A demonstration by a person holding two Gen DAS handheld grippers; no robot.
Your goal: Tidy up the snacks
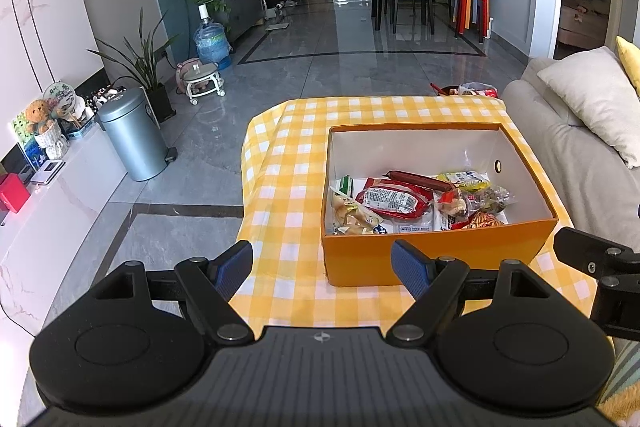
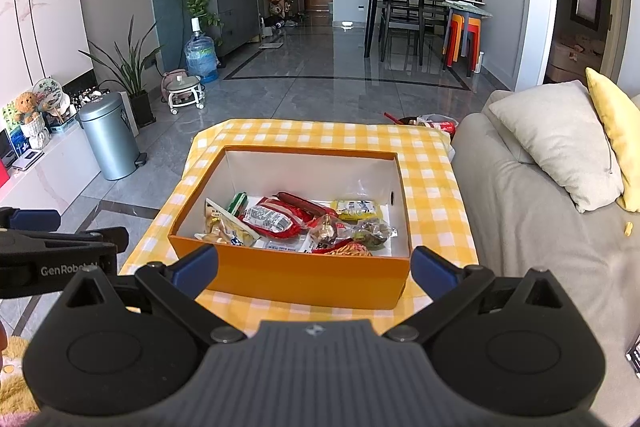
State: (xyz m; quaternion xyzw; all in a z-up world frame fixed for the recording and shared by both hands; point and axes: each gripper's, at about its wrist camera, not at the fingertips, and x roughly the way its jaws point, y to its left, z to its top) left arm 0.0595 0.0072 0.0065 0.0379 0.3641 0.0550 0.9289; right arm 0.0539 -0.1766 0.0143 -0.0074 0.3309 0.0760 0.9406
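Observation:
An orange box (image 1: 436, 259) (image 2: 304, 279) with a white inside stands on a table with a yellow checked cloth (image 1: 292, 163) (image 2: 432, 183). Several wrapped snacks (image 1: 400, 201) (image 2: 276, 219) lie in its near half, among them a red pack and a long red sausage (image 1: 420, 180) (image 2: 304, 203). My left gripper (image 1: 322, 265) is open and empty, just before the box's near left corner. My right gripper (image 2: 314, 265) is open and empty, its blue pads spread either side of the box's near wall. Each gripper shows at the edge of the other's view.
A grey sofa (image 2: 532, 211) with cushions runs along the table's right side. More snack bags and a bowl (image 2: 434, 125) sit beyond the table's far right corner. A metal bin (image 1: 134, 135) and a low white shelf stand at left.

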